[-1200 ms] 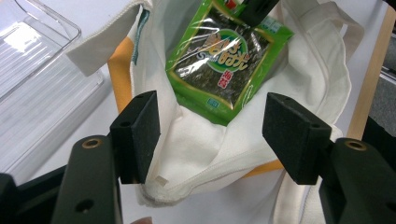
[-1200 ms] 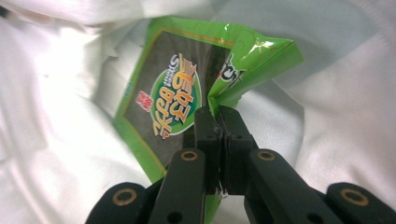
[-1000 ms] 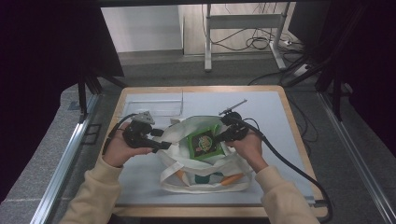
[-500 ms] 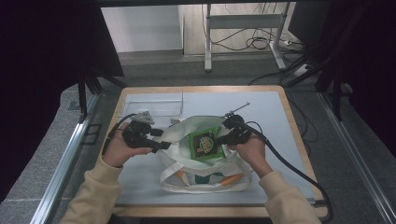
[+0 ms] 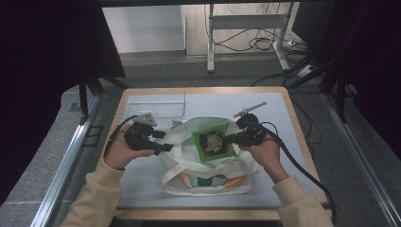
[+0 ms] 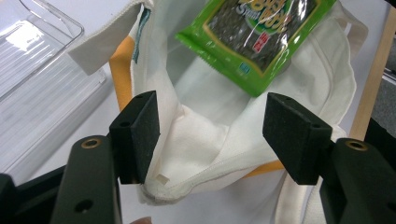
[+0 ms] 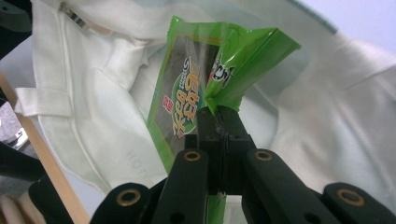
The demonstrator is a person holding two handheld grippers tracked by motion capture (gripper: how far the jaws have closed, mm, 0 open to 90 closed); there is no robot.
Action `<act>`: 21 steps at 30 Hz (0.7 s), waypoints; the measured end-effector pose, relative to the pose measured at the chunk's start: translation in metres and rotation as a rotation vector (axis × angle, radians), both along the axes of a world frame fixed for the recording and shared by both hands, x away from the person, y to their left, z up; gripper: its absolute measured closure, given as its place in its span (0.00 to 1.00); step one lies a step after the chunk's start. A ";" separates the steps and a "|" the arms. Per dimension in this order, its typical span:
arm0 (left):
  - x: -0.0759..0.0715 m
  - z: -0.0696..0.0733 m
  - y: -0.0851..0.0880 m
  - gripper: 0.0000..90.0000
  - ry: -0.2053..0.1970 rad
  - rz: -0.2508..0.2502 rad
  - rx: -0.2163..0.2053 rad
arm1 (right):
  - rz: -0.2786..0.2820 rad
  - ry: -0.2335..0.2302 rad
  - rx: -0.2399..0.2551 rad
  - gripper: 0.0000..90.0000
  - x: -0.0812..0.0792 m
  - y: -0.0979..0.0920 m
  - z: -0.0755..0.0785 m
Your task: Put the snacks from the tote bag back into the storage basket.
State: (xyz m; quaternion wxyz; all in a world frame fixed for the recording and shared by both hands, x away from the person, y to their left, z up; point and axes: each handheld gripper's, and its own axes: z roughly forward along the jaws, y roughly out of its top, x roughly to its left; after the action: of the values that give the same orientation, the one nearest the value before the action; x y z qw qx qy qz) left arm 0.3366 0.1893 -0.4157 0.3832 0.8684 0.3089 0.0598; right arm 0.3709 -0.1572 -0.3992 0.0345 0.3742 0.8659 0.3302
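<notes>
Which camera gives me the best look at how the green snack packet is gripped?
The right gripper view: the right gripper has its fingers pinched shut on the green snack packet at its folded edge. The high view shows the packet flat over the white tote bag; the left gripper view shows its lower half.

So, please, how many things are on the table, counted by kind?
White cloth bag: 1
Green snack packet: 1, pinched in the right tongs over the bag
Clear plastic tray: 1
Total: 3
</notes>
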 end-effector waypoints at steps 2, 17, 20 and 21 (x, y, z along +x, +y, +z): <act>0.000 0.000 0.000 0.40 0.000 -0.001 0.000 | 0.012 -0.022 0.004 0.98 -0.002 -0.002 0.003; -0.001 0.001 -0.001 0.40 -0.008 -0.004 -0.012 | 0.067 -0.109 0.030 0.99 -0.011 -0.012 0.027; -0.001 0.002 0.000 0.40 -0.007 -0.002 -0.016 | 0.091 -0.123 0.018 0.99 -0.011 -0.011 0.031; -0.001 0.002 0.000 0.40 -0.007 -0.002 -0.017 | 0.096 -0.127 0.014 0.99 -0.011 -0.010 0.032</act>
State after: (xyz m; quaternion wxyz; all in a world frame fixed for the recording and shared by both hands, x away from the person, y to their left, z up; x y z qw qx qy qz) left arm 0.3358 0.1893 -0.4137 0.3915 0.8654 0.3071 0.0598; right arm 0.3601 -0.1674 -0.3671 0.0710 0.3108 0.8766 0.3604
